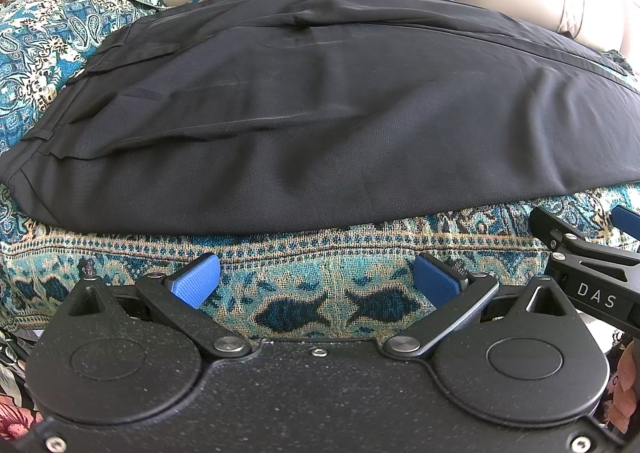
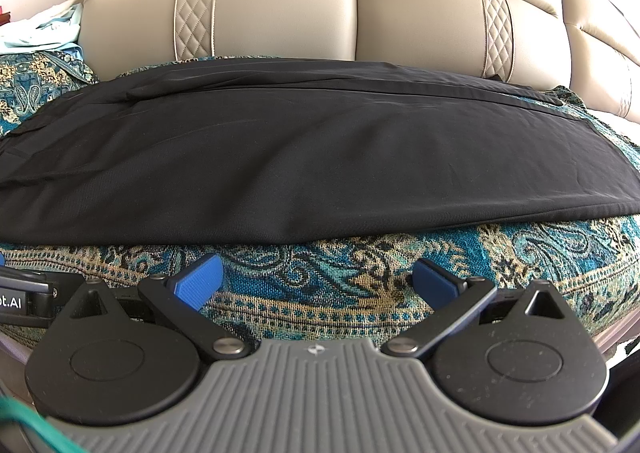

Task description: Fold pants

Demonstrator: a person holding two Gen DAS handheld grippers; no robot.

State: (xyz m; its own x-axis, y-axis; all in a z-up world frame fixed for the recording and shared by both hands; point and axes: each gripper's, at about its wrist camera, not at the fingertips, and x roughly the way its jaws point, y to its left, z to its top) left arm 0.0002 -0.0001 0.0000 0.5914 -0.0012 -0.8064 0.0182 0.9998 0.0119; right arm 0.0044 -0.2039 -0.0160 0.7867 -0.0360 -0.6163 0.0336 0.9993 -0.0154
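Both grippers (image 1: pixel 316 281) (image 2: pixel 318 281) agape before pants (image 1: pixel 320 113)

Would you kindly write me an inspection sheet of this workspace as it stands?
Surface: teal paisley throw over the seat.
Job's things: black pants lie lengthwise, waistband at left, legs stacked, no crosswise fold yet.
Clutter: pale cloths heaped far left.
Grippers: left claw open, empty, short of the pants; right claw likewise.
Cables: green cord beside the right claw.
Surroundings: beige leather sofa back with quilted strips.
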